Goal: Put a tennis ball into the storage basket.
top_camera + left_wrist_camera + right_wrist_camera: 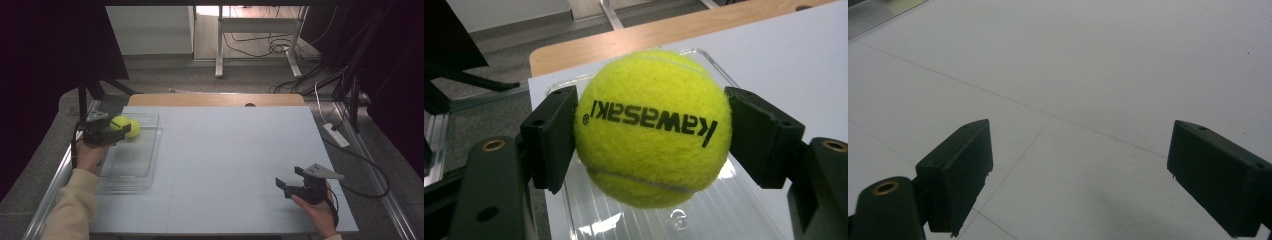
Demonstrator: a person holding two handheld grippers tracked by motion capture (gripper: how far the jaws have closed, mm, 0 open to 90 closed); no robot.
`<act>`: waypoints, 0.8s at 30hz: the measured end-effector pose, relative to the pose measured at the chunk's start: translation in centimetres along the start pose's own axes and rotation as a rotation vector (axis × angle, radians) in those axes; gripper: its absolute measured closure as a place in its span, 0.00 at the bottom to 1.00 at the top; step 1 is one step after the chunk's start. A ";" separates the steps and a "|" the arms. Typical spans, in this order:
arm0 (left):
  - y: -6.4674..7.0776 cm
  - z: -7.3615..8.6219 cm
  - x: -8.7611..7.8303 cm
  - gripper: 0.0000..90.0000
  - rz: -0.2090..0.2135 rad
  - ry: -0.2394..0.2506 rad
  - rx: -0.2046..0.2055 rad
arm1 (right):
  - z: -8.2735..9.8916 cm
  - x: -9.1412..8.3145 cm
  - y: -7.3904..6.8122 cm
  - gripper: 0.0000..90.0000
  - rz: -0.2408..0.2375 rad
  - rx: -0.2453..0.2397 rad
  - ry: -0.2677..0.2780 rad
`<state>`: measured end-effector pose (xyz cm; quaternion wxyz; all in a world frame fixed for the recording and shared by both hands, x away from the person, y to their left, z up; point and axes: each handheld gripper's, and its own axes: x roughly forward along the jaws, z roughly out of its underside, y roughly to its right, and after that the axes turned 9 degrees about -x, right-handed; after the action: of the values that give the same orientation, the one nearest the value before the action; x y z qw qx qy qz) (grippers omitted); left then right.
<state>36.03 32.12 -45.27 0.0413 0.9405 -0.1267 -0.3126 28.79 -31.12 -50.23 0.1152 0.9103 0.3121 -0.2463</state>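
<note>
**Left gripper view: tennis ball clamped over clear tray**

Left gripper view puts the yellow tennis ball (653, 127) dead centre, its black "kawasaki" lettering upside down, with one black finger (551, 135) pressed against it at 9 o'clock and the other at 3 o'clock. The left gripper (116, 130) is grasping the ball across its widest part, off the floor of the clear plastic tray (131, 170) seen beneath it. From the high view, ball and tray sit toward 10 o'clock on the white surface (225, 150), while the right gripper (288, 182) rests near 4 o'clock, well apart, its fingers spread wide and holding nothing over bare surface.

The ball looks light and springy, and its felt should give the fingers good friction, so a slip seems unlikely. It is neither fragile nor stiff; a hard squeeze would probably only dent it. A hold across the equator, as here, appears the safest place, since a grip nearer either pole could let the ball pop out
</note>
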 end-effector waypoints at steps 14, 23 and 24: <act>-0.5 0.7 0.9 0.29 -0.021 -0.067 0.004 | 0.0 0.1 0.0 0.12 0.001 0.000 -0.003; -0.7 1.1 1.6 0.29 -0.033 -0.131 0.014 | 0.0 0.0 0.0 0.12 0.003 0.000 -0.005; -0.7 1.1 1.6 0.29 -0.036 -0.138 0.016 | 0.0 0.1 0.0 0.12 0.001 0.000 -0.004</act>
<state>36.81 32.32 -47.17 0.0195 0.9191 -0.1149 -0.3764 28.80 -31.08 -50.28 0.1157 0.9100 0.3115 -0.2480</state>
